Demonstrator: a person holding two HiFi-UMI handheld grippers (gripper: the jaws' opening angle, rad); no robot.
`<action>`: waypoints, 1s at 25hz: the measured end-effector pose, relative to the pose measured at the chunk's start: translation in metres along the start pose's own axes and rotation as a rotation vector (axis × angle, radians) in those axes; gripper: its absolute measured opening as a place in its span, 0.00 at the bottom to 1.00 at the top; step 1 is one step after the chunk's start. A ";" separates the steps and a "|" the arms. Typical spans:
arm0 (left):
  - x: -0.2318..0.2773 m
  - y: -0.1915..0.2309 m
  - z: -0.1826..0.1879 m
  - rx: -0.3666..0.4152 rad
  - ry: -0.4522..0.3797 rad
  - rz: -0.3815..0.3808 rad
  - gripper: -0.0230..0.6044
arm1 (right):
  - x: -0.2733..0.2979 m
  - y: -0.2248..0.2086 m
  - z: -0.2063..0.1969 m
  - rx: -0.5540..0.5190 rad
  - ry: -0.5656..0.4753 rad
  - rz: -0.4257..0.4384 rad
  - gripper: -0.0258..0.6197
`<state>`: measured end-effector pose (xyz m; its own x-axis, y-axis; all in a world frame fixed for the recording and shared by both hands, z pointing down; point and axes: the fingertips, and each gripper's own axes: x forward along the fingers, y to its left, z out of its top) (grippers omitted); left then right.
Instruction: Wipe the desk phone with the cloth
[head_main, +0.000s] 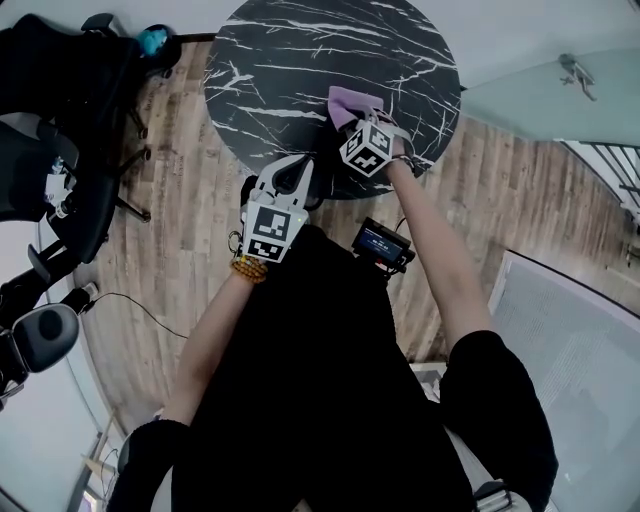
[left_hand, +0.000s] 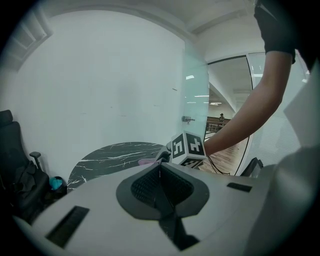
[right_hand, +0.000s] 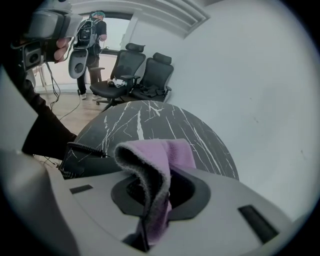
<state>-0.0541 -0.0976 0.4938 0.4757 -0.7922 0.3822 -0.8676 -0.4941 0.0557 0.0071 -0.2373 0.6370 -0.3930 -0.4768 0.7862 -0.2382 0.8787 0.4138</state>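
Wood flooring surrounds a round black marble tabletop (head_main: 300, 60), with office chairs (head_main: 60, 120) off to my left. From the head view, my right gripper (head_main: 362, 118) reaches over the near edge of that tabletop with the purple cloth (head_main: 350, 102) bunched at its fingers. My left gripper (head_main: 291, 176) hangs lower and nearer my body, over the rim, and carries nothing.

Along the left gripper's own view, its fingers are pressed together with nothing between them. Past them I see the marker cube (left_hand: 187, 149) of my right gripper and a pale sliver of cloth over the marble.

Along the right gripper's view, its fingers are clamped on the cloth, which folds up and over between them, one flap drooping forward. Below and to the left of the cloth lies the desk phone (right_hand: 92, 166), a dark body at the near edge of the tabletop with its coiled cord (right_hand: 85, 147) looping across the top. The cloth is near the phone, but I cannot tell whether it touches it.

I judge that the cloth is in hand and brought to the phone, with the wipe itself just starting or about to start. Next I should lower the drooping flap onto the phone and drag it across with light, even pressure, keeping clear of the cord. My free left gripper could open and steady the phone so it does not slide.
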 end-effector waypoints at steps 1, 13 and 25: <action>0.000 -0.001 -0.001 -0.001 0.000 -0.001 0.07 | 0.002 0.001 0.000 0.003 0.003 0.006 0.13; 0.002 0.001 -0.003 -0.012 0.000 0.010 0.07 | 0.007 0.009 -0.001 0.079 -0.009 0.035 0.13; 0.004 -0.008 -0.005 -0.004 0.002 -0.001 0.07 | 0.007 0.019 -0.003 0.135 0.001 0.060 0.13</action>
<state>-0.0464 -0.0951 0.4990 0.4760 -0.7913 0.3838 -0.8679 -0.4932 0.0594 0.0019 -0.2238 0.6521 -0.4096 -0.4231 0.8082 -0.3316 0.8944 0.3001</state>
